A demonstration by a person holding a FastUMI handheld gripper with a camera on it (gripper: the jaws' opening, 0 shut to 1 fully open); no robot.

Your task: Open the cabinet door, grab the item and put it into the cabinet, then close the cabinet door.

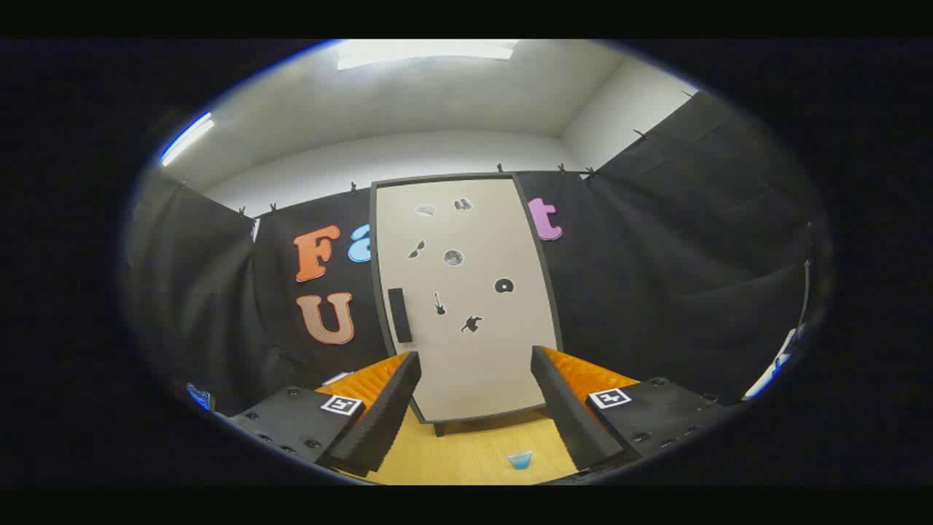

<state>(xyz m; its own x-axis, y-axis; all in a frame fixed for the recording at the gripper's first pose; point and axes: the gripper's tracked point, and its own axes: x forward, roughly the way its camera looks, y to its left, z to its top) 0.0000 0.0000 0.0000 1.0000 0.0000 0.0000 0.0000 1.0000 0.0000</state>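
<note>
Gripper (475, 357) agape before shut cabinet door (466, 299)

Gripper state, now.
Hand-held gripper: open, holding nothing; fingers spread wide, facing the closed cabinet door, with the small blue item on the table between them.

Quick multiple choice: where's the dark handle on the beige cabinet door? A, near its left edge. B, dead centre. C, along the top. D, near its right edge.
A: the dark rectangular handle sits upright near the left edge of the closed beige cabinet door, beyond the gripper, whose jaws stand open and empty.
</note>
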